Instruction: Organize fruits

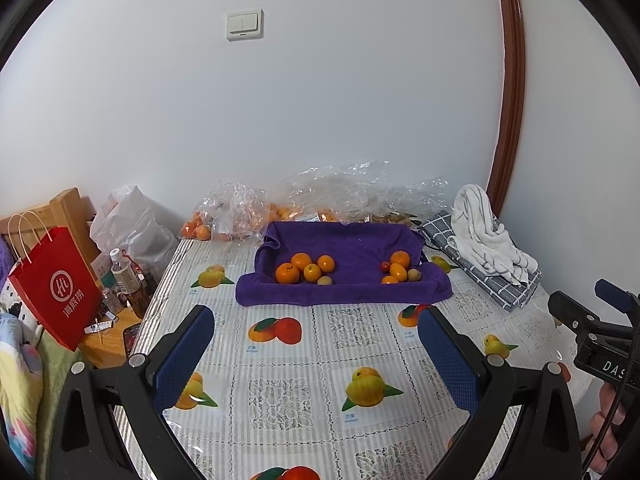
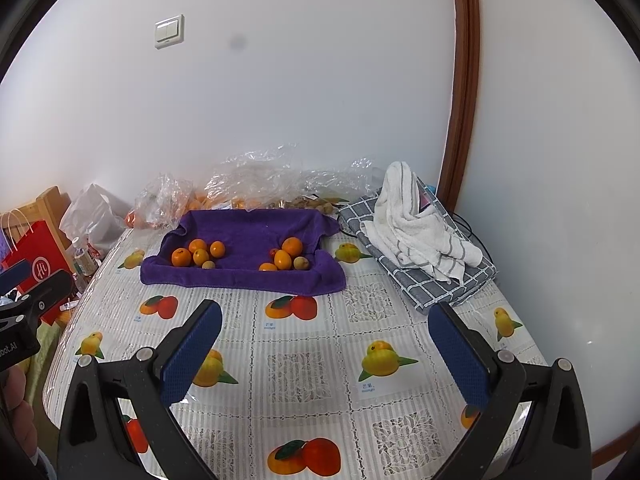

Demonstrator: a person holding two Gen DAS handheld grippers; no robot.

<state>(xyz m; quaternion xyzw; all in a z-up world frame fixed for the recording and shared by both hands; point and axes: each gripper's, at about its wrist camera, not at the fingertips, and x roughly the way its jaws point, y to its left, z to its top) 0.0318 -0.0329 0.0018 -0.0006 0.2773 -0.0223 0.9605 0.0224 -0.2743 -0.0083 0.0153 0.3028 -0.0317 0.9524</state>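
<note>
A purple towel-lined tray (image 1: 344,294) (image 2: 240,278) sits at the far middle of the table. In its left half lie several oranges (image 1: 301,267) (image 2: 197,253) and a small brownish fruit (image 1: 324,280). In its right half lie oranges (image 1: 399,266) (image 2: 287,254), a small red fruit (image 1: 385,266) and a brownish fruit (image 1: 414,275). My left gripper (image 1: 316,344) is open and empty, well short of the tray. My right gripper (image 2: 326,340) is open and empty, also short of it.
Clear plastic bags with more oranges (image 1: 236,216) (image 2: 256,184) lie behind the tray against the wall. A white towel on a grey checked cloth (image 1: 486,240) (image 2: 416,232) lies at the right. A red paper bag (image 1: 56,286) and bottles (image 1: 126,276) stand left of the table.
</note>
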